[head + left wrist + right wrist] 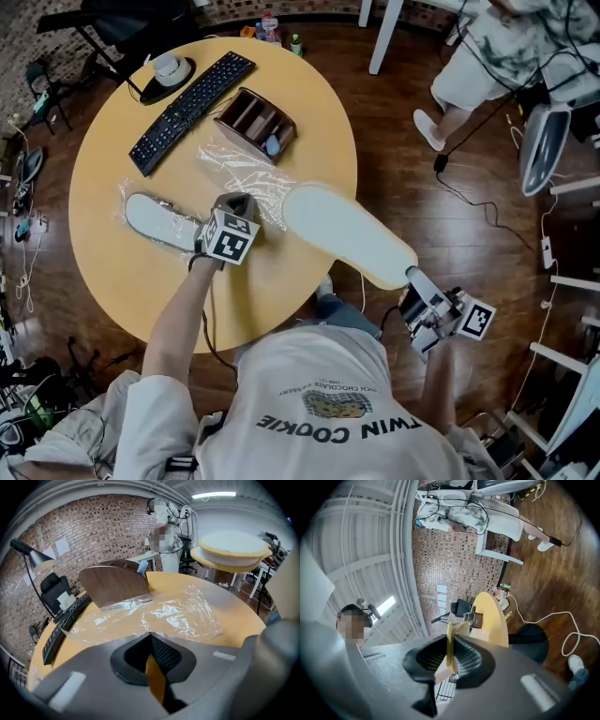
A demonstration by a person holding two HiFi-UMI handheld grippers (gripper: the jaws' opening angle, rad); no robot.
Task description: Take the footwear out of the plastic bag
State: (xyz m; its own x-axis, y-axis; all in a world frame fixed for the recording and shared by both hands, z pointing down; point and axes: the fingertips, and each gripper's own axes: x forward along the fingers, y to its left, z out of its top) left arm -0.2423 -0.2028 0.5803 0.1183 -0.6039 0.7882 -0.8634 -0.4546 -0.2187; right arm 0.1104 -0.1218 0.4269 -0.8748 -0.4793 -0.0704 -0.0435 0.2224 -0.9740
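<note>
From the head view, the right gripper (412, 279) is out past the near edge of the round table (112, 150). Its jaws are clamped on one end of a slipper (347, 234), a long, pale cream oval with a smooth, plain face. It hangs in the air, clear of the bag (234, 169), reaching back over the table's edge. The left gripper (239, 208) is down on the table at the clear, crinkled bag. A second slipper (157, 220) lies flat to its left, with shiny film round it; I cannot tell whether that film is the same bag. That makes two slippers and two grippers, plus one keyboard (192, 98) and one brown box (255, 122).

In the left gripper view, the left gripper (150, 634) has its jaws drawn together, with the tips meeting on the near edge of the bag (159, 613), which spreads flat ahead and looks empty. One slipper (232, 550) floats at upper right, seen side-on, with a white face over a yellowish rim. The box (115, 581) stands behind the bag and the keyboard (56, 634) is at left.

In the right gripper view, the picture is rolled and the table (492, 620) stands on edge. The right gripper (451, 641) is nearly closed, pinching the thin yellowish rim of the slipper (451, 632). That is the only slipper showing here.
</note>
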